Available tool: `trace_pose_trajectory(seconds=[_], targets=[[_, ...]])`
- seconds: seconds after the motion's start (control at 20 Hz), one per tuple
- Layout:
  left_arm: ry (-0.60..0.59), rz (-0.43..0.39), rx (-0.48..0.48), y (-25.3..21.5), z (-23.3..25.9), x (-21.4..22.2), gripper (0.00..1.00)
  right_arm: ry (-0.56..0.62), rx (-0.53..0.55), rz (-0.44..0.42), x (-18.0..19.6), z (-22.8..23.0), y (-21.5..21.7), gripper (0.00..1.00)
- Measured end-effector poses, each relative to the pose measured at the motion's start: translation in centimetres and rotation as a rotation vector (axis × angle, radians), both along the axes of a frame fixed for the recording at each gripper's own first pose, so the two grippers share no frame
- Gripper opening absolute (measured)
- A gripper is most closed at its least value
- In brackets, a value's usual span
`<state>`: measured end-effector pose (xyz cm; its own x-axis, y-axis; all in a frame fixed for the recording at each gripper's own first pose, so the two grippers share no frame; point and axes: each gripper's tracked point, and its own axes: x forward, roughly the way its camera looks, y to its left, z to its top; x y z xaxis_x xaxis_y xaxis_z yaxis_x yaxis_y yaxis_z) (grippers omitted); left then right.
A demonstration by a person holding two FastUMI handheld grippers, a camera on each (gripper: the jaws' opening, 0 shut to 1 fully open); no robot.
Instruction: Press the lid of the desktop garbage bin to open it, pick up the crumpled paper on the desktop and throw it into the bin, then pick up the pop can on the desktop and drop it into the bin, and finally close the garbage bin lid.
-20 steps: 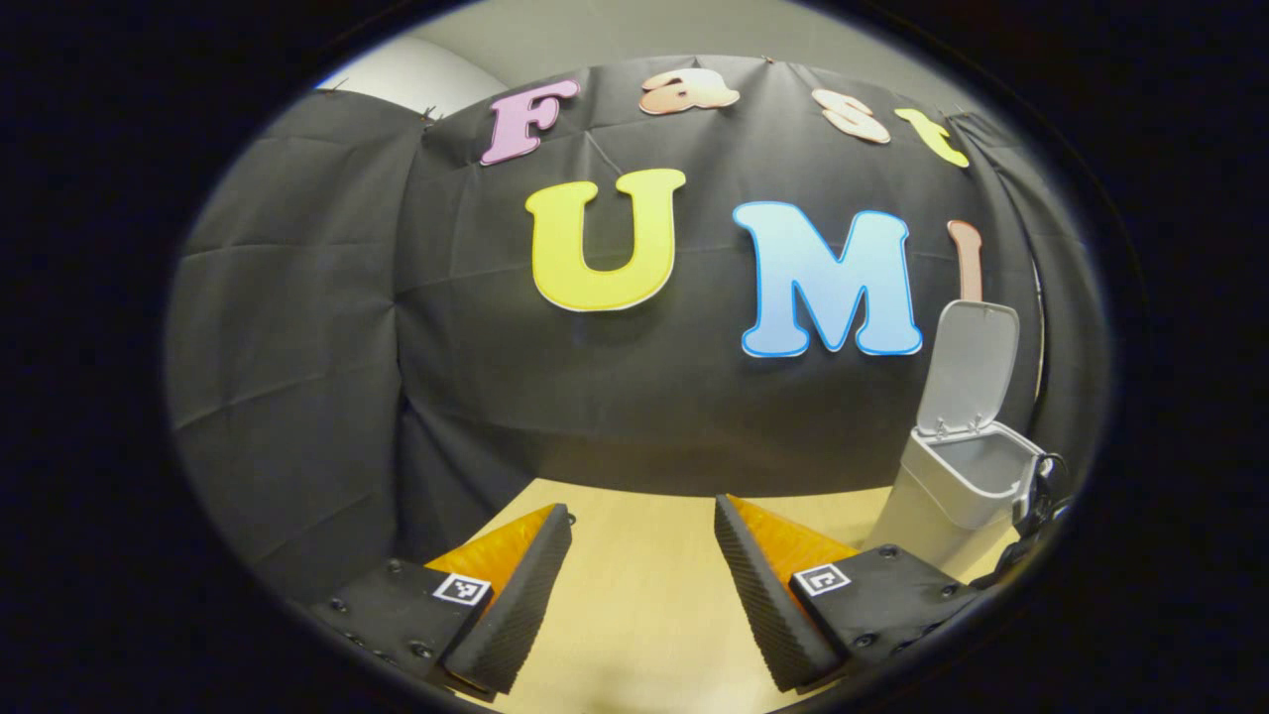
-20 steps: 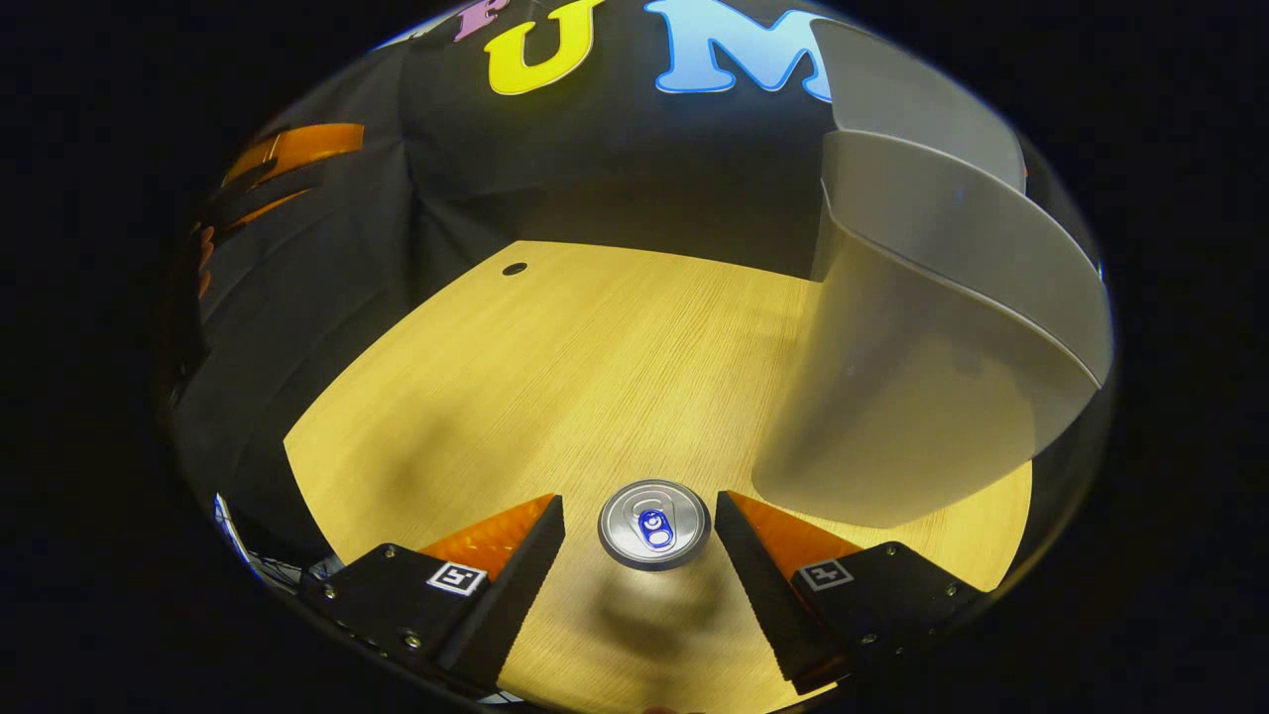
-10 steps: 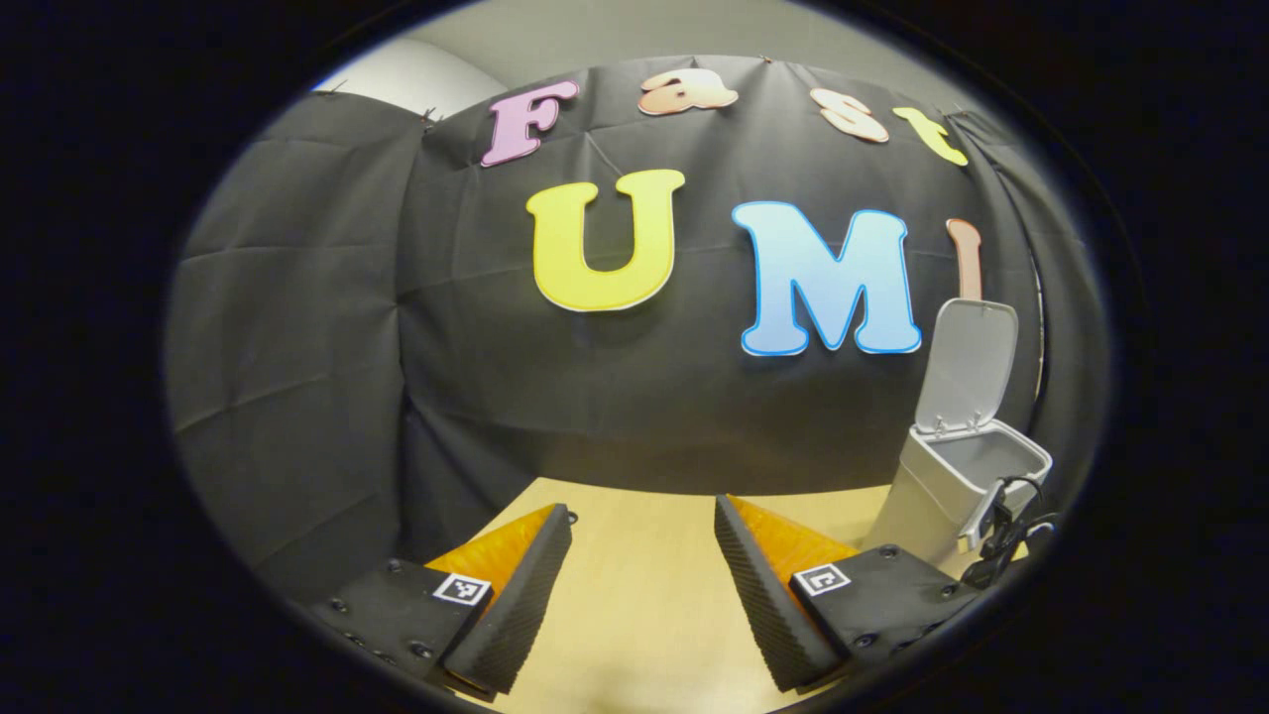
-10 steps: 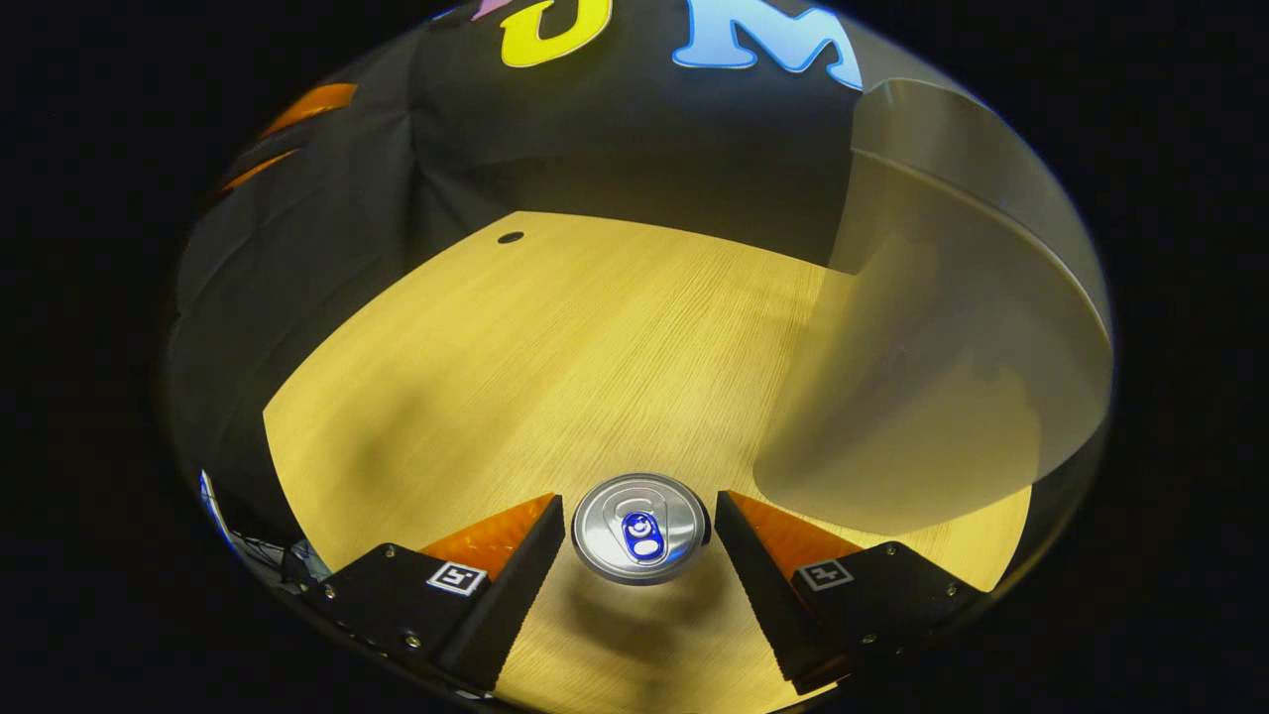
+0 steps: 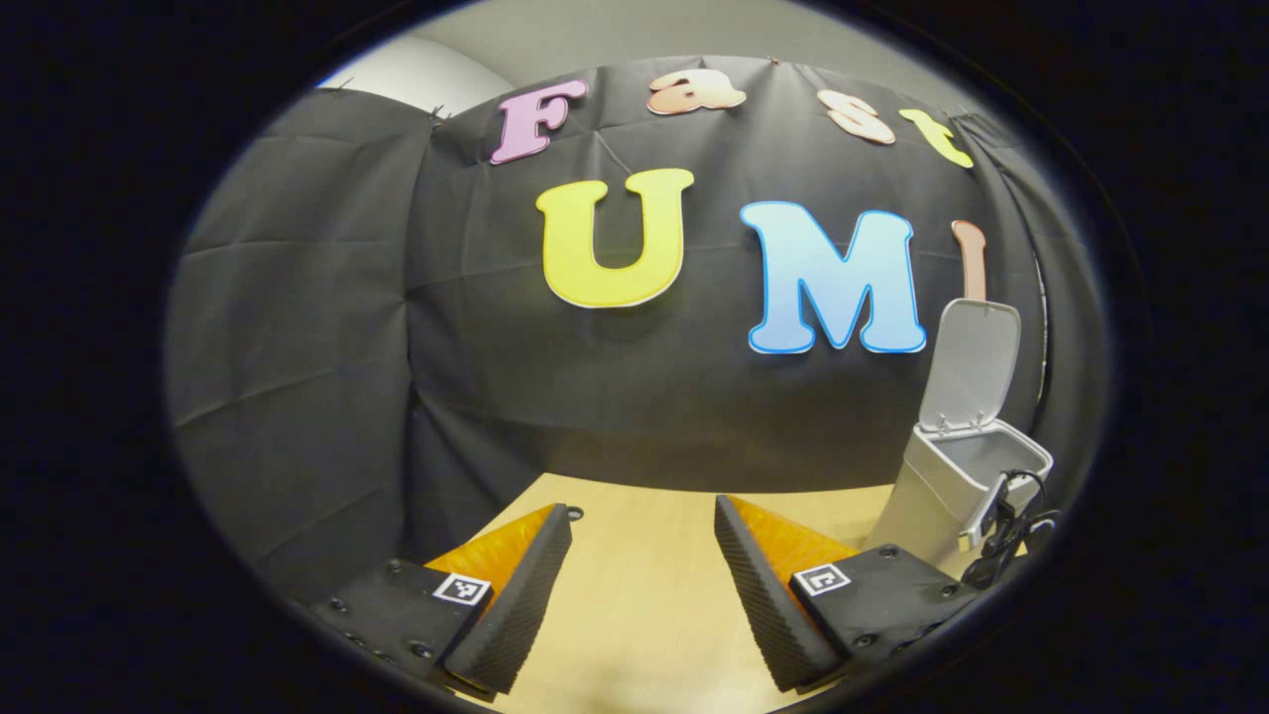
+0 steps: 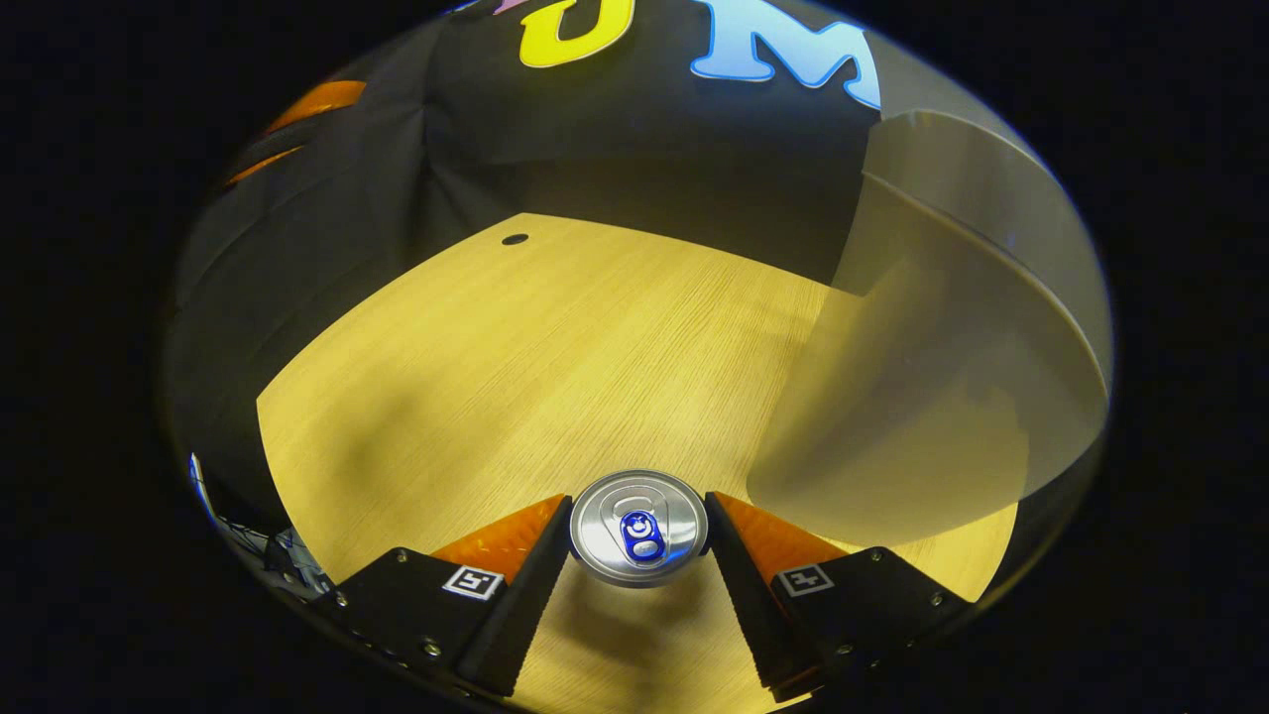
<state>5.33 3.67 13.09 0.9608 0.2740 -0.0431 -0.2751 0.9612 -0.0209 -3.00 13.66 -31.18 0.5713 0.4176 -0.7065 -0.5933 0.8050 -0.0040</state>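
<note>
Left gripper view
Left gripper (image 5: 642,585): jaws wide apart with nothing between them, held low over the table (image 5: 644,615).
Bin (image 5: 957,486): stands on the table to the right of this gripper, near the cloth wall (image 5: 297,347) behind it.
Lid (image 5: 972,362): raised upright at the back of the bin, so the bin's mouth is open (the inside looks pale and I cannot tell what lies in it).
Right gripper (image 5: 1006,531): a dark bit of it with a looping cable shows just in front of the bin, at the lower right edge; its jaws cannot be made out here.

Right gripper view
Right gripper (image 6: 637,585): looks down on the table (image 6: 555,357), with its jaws drawn in on the can.
Can (image 6: 639,528): stands upright on the table between the two fingers, top and pull tab facing the camera; each finger's inner face meets the can's rim (so it appears gripped on both sides).
Bin (image 6: 922,397): just to the right of the can and beyond it, large and blurred by nearness, its base on the table close to the right finger.
Hole (image 6: 515,239): a small dark round hole in the table, far beyond the can, near the wall (image 6: 634,159).
Left gripper (image 6: 297,129): seen at the upper left, well apart from the can, against the wall.
</note>
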Motion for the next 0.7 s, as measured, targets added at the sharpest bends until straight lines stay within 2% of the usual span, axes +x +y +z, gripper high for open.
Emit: trace_pose_trajectory(seconds=[0.15,0.2,0.7], targets=[[-0.001,-0.005,-0.004,-0.2,0.0,0.0,0.95,-0.043,0.021,-0.004,0.4,2.2,0.2,0.85],[0.000,-0.008,-0.006,-0.3,0.0,0.0,1.00,-0.059,0.031,-0.007,0.7,3.1,0.3,0.85],[0.013,-0.020,-0.017,-0.6,-0.6,0.1,1.00,-0.223,0.162,-0.029,3.4,12.4,1.6,0.85]])
